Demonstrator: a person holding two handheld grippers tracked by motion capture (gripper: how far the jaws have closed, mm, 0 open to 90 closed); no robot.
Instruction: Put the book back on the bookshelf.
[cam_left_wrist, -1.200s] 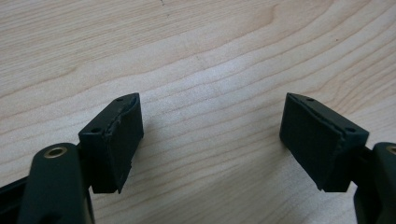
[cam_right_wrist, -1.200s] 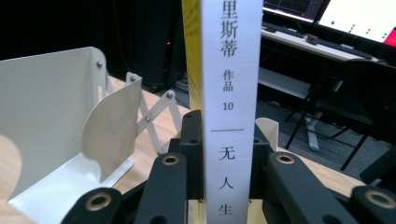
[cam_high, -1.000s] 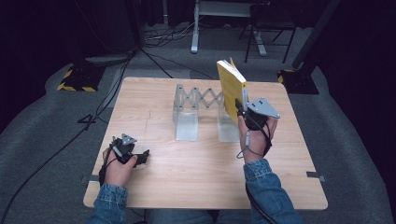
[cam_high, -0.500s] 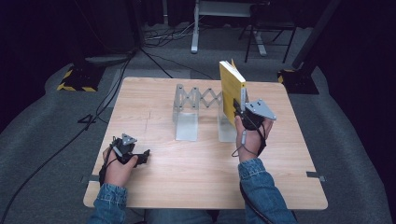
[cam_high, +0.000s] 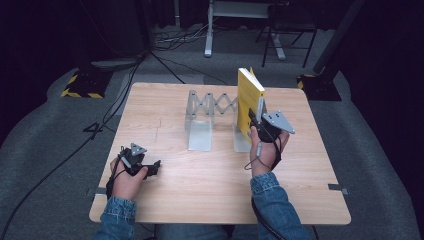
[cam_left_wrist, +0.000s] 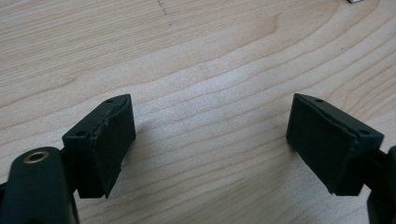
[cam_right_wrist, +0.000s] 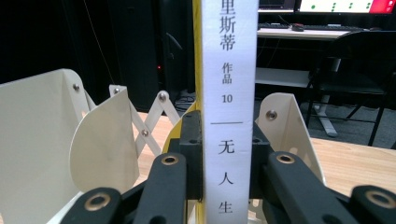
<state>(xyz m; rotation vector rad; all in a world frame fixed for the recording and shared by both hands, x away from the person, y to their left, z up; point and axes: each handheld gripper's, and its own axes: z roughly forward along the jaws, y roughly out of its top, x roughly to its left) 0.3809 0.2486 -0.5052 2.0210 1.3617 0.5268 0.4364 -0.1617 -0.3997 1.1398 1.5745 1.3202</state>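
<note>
Two claws: right claw (cam_high: 256, 119) grips upright yellow book (cam_high: 248, 100); left claw (cam_high: 150, 166) wide, empty.

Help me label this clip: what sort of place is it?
Probably a lab or recording studio: a lone wooden table on grey carpet, dark surroundings, hazard-striped stand bases, cables, and lit monitors on a desk behind.

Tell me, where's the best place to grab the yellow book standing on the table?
Grab the yellow book low on its white spine, coming from the person's side, one finger on each cover. It stands upright in the rack with the spine facing that way, and it is thin enough to fit. The right gripper pinches it like that.
</note>
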